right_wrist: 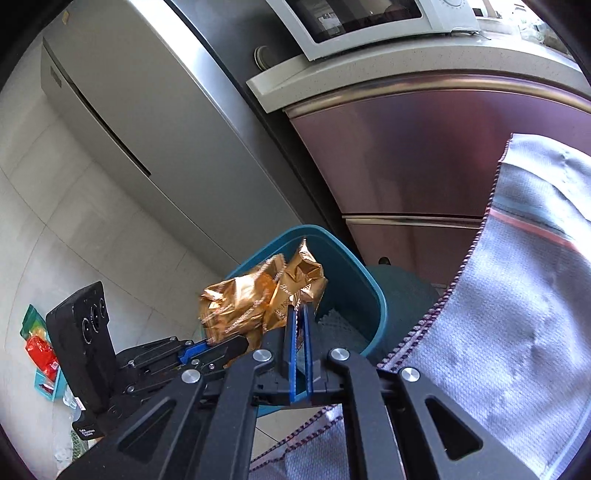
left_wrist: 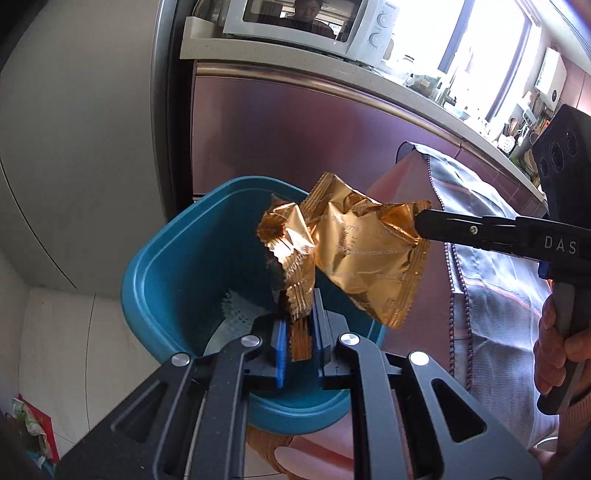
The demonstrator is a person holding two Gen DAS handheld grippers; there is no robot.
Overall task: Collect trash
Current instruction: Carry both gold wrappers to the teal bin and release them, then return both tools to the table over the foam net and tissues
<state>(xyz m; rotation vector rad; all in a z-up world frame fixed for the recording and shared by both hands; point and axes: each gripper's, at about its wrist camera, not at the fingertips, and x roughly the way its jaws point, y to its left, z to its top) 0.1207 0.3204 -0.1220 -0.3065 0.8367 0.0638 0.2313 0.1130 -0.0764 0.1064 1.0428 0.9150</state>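
Two crumpled gold foil wrappers hang over a teal bin (left_wrist: 159, 266). My left gripper (left_wrist: 300, 306) is shut on the smaller gold wrapper (left_wrist: 291, 254), held just above the bin's mouth. My right gripper (left_wrist: 419, 227) comes in from the right and is shut on the edge of the larger gold wrapper (left_wrist: 369, 251). In the right wrist view the right gripper (right_wrist: 300, 308) pinches that wrapper (right_wrist: 304, 280) over the bin (right_wrist: 376, 302), with the left gripper (right_wrist: 236, 341) and its wrapper (right_wrist: 229, 302) to the left. White paper lies in the bin (left_wrist: 234, 314).
A fridge (right_wrist: 147, 122) and a maroon cabinet (left_wrist: 295, 129) under a counter with a microwave (left_wrist: 314, 26) stand behind the bin. A grey cloth (right_wrist: 517, 295) drapes on the right. Colourful packets (right_wrist: 40, 347) lie on the tiled floor at left.
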